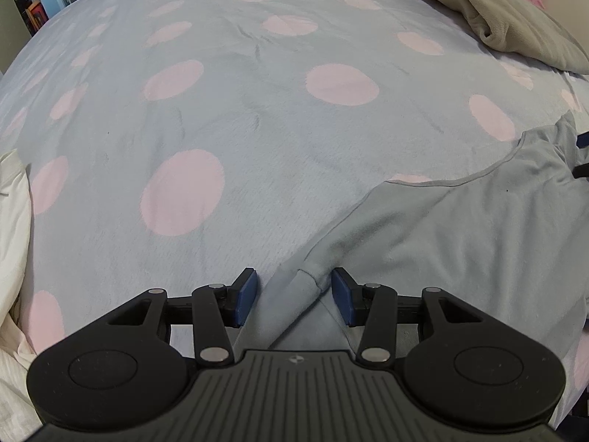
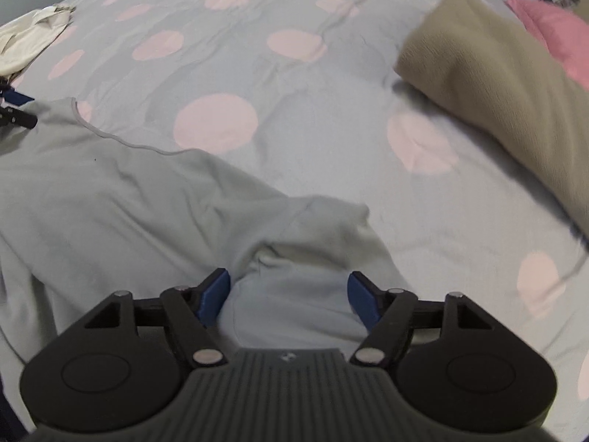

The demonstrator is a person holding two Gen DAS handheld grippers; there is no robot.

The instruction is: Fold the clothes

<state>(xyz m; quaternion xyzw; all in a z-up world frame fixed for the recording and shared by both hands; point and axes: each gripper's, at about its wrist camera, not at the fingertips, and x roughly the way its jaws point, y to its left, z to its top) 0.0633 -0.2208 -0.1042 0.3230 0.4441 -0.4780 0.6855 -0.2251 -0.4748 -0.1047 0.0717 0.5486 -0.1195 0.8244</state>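
1. The left claw (image 1: 292,296) stood released, its blue pads (image 1: 246,296) apart on either side of a sleeve seam of the pale grey long-sleeved cotton top (image 1: 460,228), gripping nothing.
2. The right claw (image 2: 289,298) was likewise released, jaws wide around the bunched other sleeve (image 2: 316,228).
3. The top (image 2: 110,191) lay spread on the bed's grey fleece cover with pink dots (image 1: 257,129), near its front edge.
4. A folded beige fleece blanket (image 2: 489,84) lay toward the far right corner, touching a pink pillow (image 2: 552,25).
5. Crumpled white fabric (image 1: 13,239) rested at the left edge.
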